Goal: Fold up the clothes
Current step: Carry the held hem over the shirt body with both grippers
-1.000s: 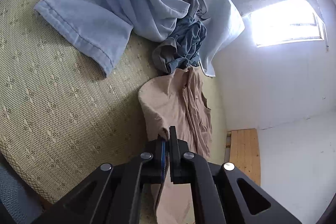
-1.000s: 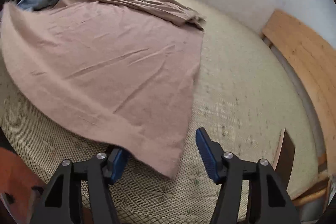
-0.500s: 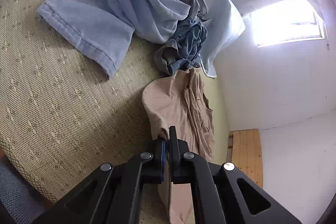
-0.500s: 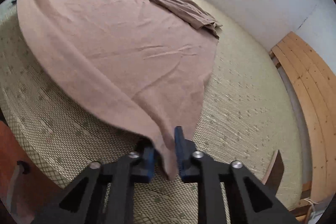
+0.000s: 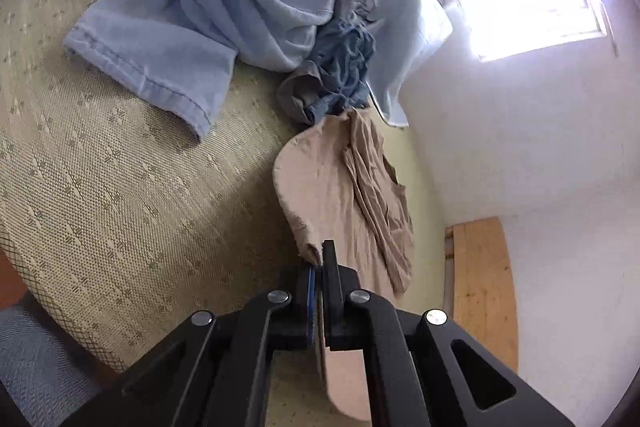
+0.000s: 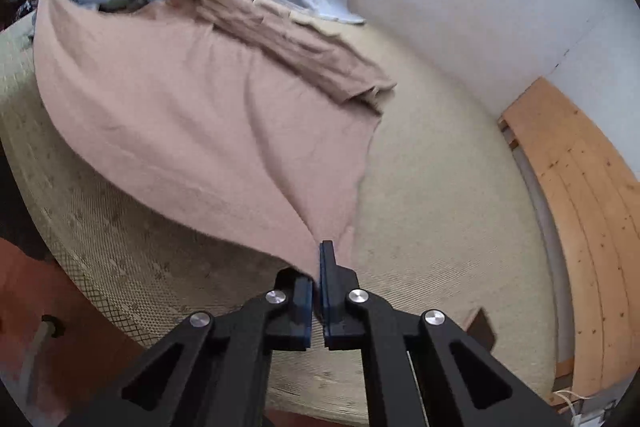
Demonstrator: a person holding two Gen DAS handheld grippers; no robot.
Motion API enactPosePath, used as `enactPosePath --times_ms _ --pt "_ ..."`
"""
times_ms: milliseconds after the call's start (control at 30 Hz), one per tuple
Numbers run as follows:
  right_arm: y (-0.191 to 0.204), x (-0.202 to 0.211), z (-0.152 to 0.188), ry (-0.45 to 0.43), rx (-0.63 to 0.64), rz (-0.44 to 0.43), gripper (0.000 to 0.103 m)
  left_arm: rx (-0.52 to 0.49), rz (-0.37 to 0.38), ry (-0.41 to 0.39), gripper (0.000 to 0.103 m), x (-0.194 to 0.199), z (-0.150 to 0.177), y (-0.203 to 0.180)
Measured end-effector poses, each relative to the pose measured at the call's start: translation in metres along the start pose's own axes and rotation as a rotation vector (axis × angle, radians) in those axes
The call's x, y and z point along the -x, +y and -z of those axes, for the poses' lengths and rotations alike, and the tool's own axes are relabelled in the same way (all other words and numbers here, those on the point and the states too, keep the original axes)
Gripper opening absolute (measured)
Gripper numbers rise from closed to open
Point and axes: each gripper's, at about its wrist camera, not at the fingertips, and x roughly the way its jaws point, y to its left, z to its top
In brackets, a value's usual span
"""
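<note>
The tan garment (image 6: 192,115) lies spread on the woven mat (image 6: 432,219), its near corners lifted, far side bunched.

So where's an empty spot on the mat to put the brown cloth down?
Bare mat lies below the light blue garment and left of the brown cloth. More bare mat runs between the cloth's right edge and the wooden boards. The far end is crowded with the piled blue clothes.

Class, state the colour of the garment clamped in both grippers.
Light tan-pink garment, seen best in the right wrist view.
</note>
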Motion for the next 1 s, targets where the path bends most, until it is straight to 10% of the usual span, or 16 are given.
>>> enactPosePath --times_ms 1000 --pt "-0.066 0.201 -0.025 -0.169 0.025 0.125 0.0 -0.244 0.251 -0.018 0.001 0.153 0.023 -0.106"
